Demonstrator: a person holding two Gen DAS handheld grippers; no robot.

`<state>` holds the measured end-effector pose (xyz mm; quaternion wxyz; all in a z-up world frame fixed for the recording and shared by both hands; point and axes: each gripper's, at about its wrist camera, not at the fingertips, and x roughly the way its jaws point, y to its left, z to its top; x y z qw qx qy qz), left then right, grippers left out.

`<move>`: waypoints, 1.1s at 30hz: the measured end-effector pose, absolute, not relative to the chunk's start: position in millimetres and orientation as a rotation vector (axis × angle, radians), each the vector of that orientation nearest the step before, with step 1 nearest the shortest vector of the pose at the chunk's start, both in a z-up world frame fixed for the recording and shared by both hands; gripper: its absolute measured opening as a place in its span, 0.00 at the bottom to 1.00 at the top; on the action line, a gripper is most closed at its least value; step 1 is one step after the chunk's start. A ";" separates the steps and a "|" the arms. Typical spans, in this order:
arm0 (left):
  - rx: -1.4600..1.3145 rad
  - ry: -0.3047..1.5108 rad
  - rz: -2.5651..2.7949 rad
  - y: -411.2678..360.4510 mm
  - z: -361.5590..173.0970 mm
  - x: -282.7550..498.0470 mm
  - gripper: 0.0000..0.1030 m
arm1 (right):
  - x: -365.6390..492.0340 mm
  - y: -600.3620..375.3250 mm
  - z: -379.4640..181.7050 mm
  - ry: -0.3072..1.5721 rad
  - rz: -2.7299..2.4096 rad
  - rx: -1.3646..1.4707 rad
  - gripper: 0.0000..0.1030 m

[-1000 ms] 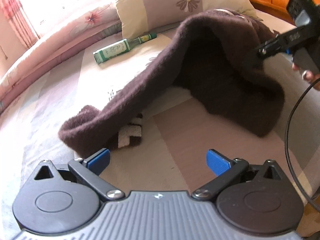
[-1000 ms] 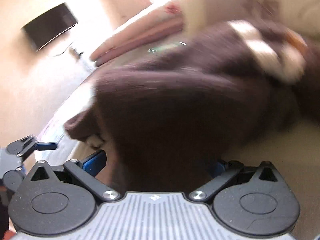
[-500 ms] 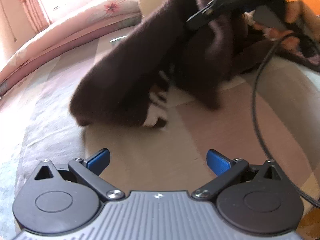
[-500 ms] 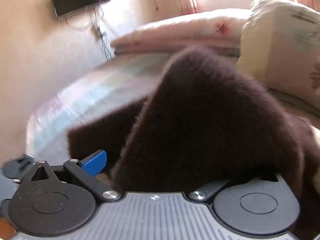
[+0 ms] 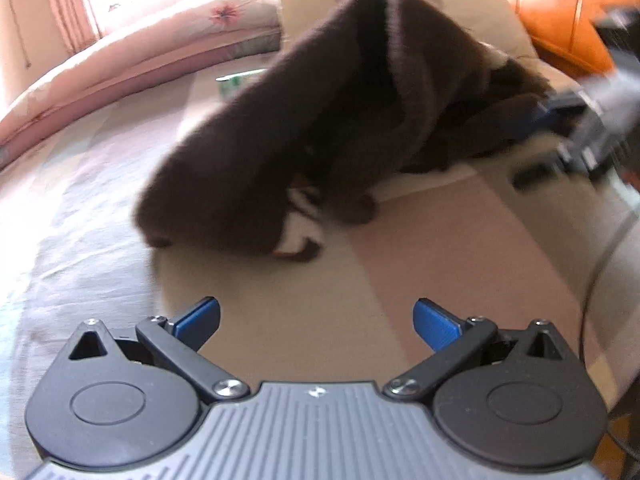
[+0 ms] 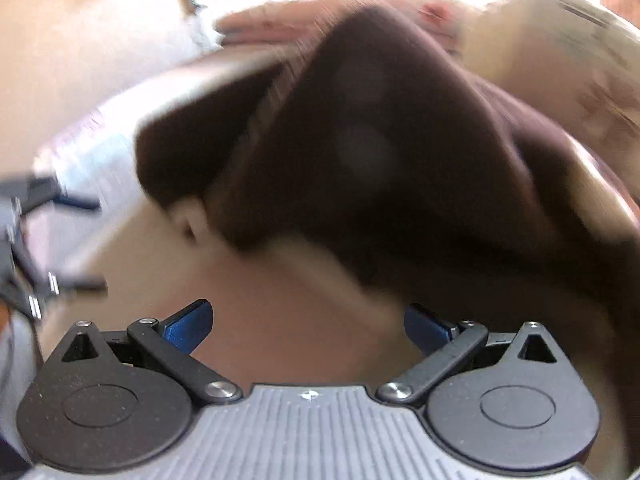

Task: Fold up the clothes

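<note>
Bed (image 5: 460,240): brown sweater (image 5: 320,120) heaped mid-fold; left hand-held gripper (image 5: 316,318) and right hand-held gripper (image 6: 306,320) wide, empty. Regrasp hem, flatten.

Motion blur smeared the right gripper (image 5: 576,136) at the left view's right edge, so its jaw state could not be read there. The brown fleece garment (image 5: 320,120) hid most of a green bottle (image 5: 234,82). The whole right wrist view was blurred, the pillow (image 6: 560,60) especially.

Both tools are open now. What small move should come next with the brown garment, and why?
Probably bring the left tool forward to the near end of the brown garment, where a white patch shows. Both tools, left and right, are open and empty, and the garment lies humped, not flat, on the bed.
</note>
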<state>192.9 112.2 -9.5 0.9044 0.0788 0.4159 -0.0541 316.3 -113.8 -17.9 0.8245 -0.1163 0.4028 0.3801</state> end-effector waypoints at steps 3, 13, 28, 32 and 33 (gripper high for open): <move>0.180 0.868 -0.171 87.5 -10.4 196.0 0.99 | 289.3 -156.6 -37.0 0.909 0.709 -0.231 1.00; 0.163 0.814 -0.334 13.5 -29.4 220.8 0.99 | 263.1 -231.2 -77.7 0.908 0.670 0.064 1.00; 0.140 0.765 -0.391 8.1 -67.2 258.3 0.99 | 362.2 -269.3 -72.4 0.733 0.722 0.394 0.95; 0.150 0.763 -0.391 8.3 -68.2 262.7 0.99 | 385.9 -245.4 -68.0 0.703 0.746 0.355 0.84; 0.147 0.763 -0.393 9.3 -68.0 262.9 0.99 | 388.2 -239.8 -66.1 0.696 0.753 0.342 0.84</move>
